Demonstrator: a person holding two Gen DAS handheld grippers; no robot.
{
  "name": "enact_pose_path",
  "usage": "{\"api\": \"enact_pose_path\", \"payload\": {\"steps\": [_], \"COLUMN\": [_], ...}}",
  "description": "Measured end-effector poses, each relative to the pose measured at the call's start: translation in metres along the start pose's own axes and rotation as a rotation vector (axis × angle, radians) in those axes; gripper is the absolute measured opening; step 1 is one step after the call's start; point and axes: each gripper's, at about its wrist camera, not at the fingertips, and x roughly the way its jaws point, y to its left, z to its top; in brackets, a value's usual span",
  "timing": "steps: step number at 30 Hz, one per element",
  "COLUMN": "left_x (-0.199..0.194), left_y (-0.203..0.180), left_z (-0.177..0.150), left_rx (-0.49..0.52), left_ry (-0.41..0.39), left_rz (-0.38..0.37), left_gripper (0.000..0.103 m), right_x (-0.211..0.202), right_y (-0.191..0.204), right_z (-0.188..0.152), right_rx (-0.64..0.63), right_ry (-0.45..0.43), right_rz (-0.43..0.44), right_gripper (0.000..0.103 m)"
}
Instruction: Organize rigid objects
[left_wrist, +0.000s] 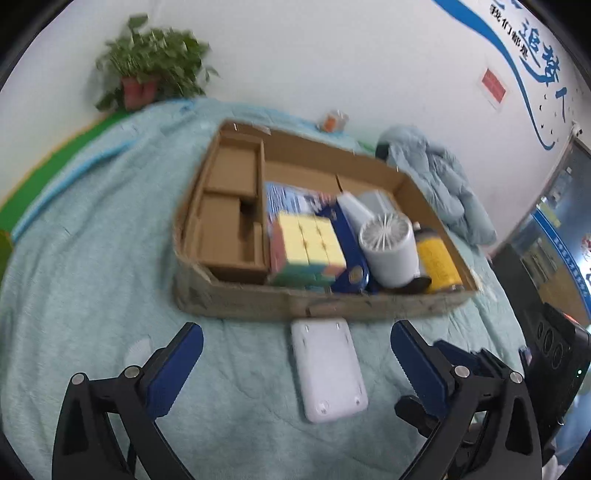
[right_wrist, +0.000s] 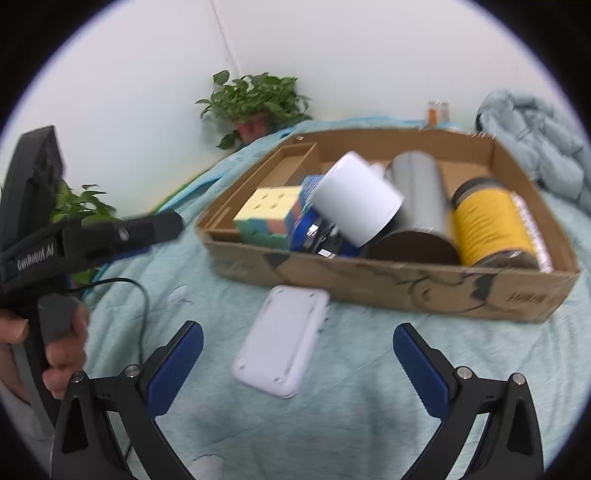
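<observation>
Quickly, scene: teal blanket over the surface, shallow cardboard box on it, white wall behind.
Left gripper: blue pads spread wide, nothing between them, hovering over the blanket on the near side of the box.
Right gripper: pads spread wide too, holding nothing; in the right wrist view the left tool shows at the left edge with a hand on its handle.
White case: flat on the blanket outside the box, just beside its near wall, between the left fingers but apart from both.
Box contents: pastel cube near the middle, blue box to its right, white cylinder leaning, yellow-label jar lying at the right end.
Box left part: cardboard dividers, compartments bare.
Far side: potted plant at far left, small jar by the wall, crumpled blue jacket at far right.
Blur: some, labels unreadable.
</observation>
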Motion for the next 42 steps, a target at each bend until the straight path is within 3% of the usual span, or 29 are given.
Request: {"api": "enact_pose_path", "payload": {"steps": [6, 8, 12, 18, 25, 28, 31, 35, 42], "left_x": [0.053, 0.066, 0.085, 0.108, 0.104, 0.102, 0.105, 0.111, 0.112], "left_y": [0.011, 0.011, 0.0, -0.004, -0.023, -0.018, -0.009, -0.01, -0.011], "left_z": [-0.017, -0.021, -0.029, -0.04, -0.046, -0.042, -0.04, -0.039, -0.05], "left_rx": [-0.073, -0.074, -0.049, -0.073, -0.026, -0.061, -0.122, -0.109, -0.115], "left_ry": [0.169, 0.201, 0.251, 0.305, 0.3, 0.281, 0.286, 0.314, 0.356], "left_rz": [-0.151, -0.127, -0.173, -0.211, -0.248, -0.21, -0.219, -0.204, -0.263], "left_gripper": [0.102, 0.102, 0.101, 0.089, 0.085, 0.073, 0.07, 0.06, 0.046], "right_x": [0.016, 0.023, 0.046, 0.054, 0.052, 0.053, 0.057, 0.067, 0.077], "right_y": [0.003, 0.006, 0.005, 0.003, -0.007, -0.009, -0.009, -0.001, 0.012], "right_z": [-0.009, -0.011, -0.018, -0.025, -0.027, -0.024, -0.022, -0.023, -0.026], "right_rx": [-0.003, -0.013, 0.009, 0.029, 0.041, 0.05, 0.038, 0.009, -0.014], "right_ry": [0.063, 0.091, 0.18, 0.191, 0.186, 0.189, 0.187, 0.199, 0.226], "right_rz": [-0.005, -0.013, -0.019, 0.041, 0.043, 0.051, 0.04, 0.045, 0.046], "right_gripper": [0.102, 0.102, 0.102, 0.102, 0.102, 0.102, 0.102, 0.102, 0.094]}}
